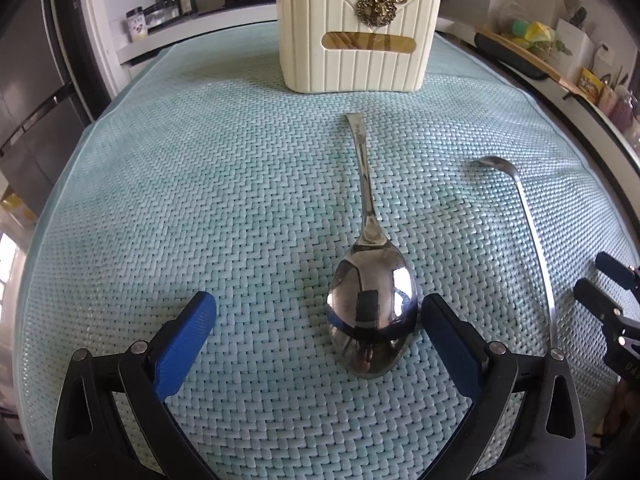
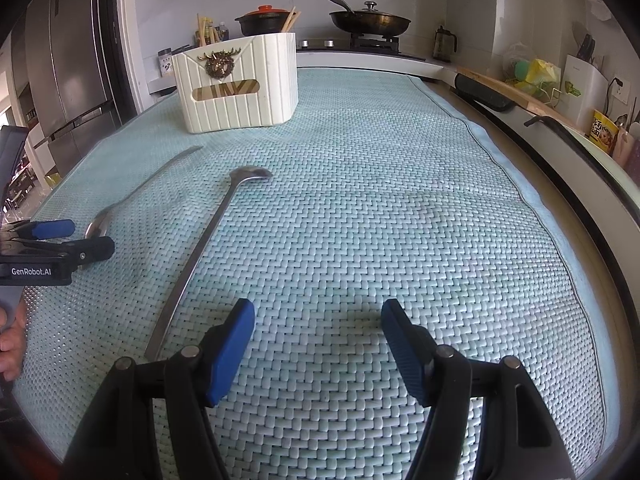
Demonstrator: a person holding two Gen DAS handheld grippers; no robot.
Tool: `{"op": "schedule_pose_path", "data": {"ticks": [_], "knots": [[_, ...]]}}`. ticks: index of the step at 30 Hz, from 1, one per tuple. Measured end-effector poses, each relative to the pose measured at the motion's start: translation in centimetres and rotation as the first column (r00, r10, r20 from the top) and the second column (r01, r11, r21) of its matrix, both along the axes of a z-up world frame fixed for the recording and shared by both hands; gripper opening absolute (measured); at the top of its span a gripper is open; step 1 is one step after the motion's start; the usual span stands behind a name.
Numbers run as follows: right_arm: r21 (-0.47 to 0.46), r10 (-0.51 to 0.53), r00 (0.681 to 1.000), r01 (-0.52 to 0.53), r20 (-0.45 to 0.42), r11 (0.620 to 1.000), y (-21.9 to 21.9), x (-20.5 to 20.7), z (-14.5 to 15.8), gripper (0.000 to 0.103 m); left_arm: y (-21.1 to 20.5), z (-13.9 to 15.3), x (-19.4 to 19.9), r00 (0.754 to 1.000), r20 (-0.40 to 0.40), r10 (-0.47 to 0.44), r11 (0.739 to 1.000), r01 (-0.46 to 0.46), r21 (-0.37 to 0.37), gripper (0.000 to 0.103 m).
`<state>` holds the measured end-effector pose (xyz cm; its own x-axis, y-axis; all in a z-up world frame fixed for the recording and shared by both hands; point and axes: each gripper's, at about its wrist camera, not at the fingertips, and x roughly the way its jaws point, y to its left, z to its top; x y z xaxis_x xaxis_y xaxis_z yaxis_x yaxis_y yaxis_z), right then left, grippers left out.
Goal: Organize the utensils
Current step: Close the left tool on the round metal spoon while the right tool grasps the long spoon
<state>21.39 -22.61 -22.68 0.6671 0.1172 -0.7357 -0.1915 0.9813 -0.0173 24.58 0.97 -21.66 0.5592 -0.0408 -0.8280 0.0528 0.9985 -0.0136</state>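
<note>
Two metal utensils lie loose on the woven mat (image 1: 200, 200) covering the bench, so the sorting looks barely begun. A big spoon (image 1: 370, 308) lies bowl-down near the middle of the mat, its handle pointing toward a cream holder (image 1: 356, 40) that stands upright at the mat's far edge. A slim long-handled spoon (image 2: 200, 256) lies just to its right, apart from it, small bowl toward the holder. Some sticks, probably chopsticks, already stand in the holder.

The left tongs (image 1: 316, 312) are spread wide above the big spoon's bowl; the right pad sits beside the bowl's rim, but whether it touches cannot be told. They grip nothing. The right tongs (image 2: 318, 320) are open too, hovering over bare mat to the right of the slim spoon's handle end.

Both spoons are yet to be lifted and stood in the holder.
</note>
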Motion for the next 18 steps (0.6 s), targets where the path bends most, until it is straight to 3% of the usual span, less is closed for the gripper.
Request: {"op": "schedule_pose_path", "data": {"ticks": [2, 4, 5, 8, 12, 15, 18], "knots": [[0.000, -0.001, 1.000, 0.001, -0.001, 1.000, 0.0, 0.0, 0.0, 0.068, -0.7, 0.3, -0.2, 0.999, 0.019, -0.029, 1.000, 0.029, 0.000, 0.085], [0.004, -0.002, 1.000, 0.002, -0.003, 1.000, 0.0, -0.1, 0.0, 0.068, -1.6, 0.6, -0.5, 0.996, 0.039, -0.077, 0.997, 0.077, 0.006, 0.050], [0.002, -0.006, 1.000, 0.006, -0.007, 1.000, -0.1, -0.1, 0.1, 0.068, -1.9, 0.7, -0.5, 0.994, 0.045, -0.098, 0.995, 0.098, 0.005, 0.043], [0.021, 0.004, 0.998, -0.002, -0.056, 1.000, -0.1, 0.4, 0.4, 0.068, -1.8, 0.8, -0.6, 0.994, 0.048, -0.103, 0.994, 0.104, -0.017, 0.042], [0.195, 0.040, 0.995, -0.022, -0.089, 0.981, -1.0, 1.8, 2.3, 0.068, -0.4, 1.0, -0.8, 0.993, 0.061, -0.098, 0.993, 0.102, -0.063, 0.041], [0.329, 0.068, 0.989, -0.021, -0.132, 0.944, -1.5, 4.5, 2.9, 0.068, 0.6, 1.2, -1.2, 0.994, 0.073, -0.083, 0.992, 0.089, -0.088, 0.041], [0.454, 0.135, 0.962, -0.012, -0.238, 0.891, -1.2, 8.1, 1.9, 0.068, 1.6, 2.0, -1.7, 0.994, 0.089, -0.068, 0.991, 0.078, -0.111, 0.041]]}}
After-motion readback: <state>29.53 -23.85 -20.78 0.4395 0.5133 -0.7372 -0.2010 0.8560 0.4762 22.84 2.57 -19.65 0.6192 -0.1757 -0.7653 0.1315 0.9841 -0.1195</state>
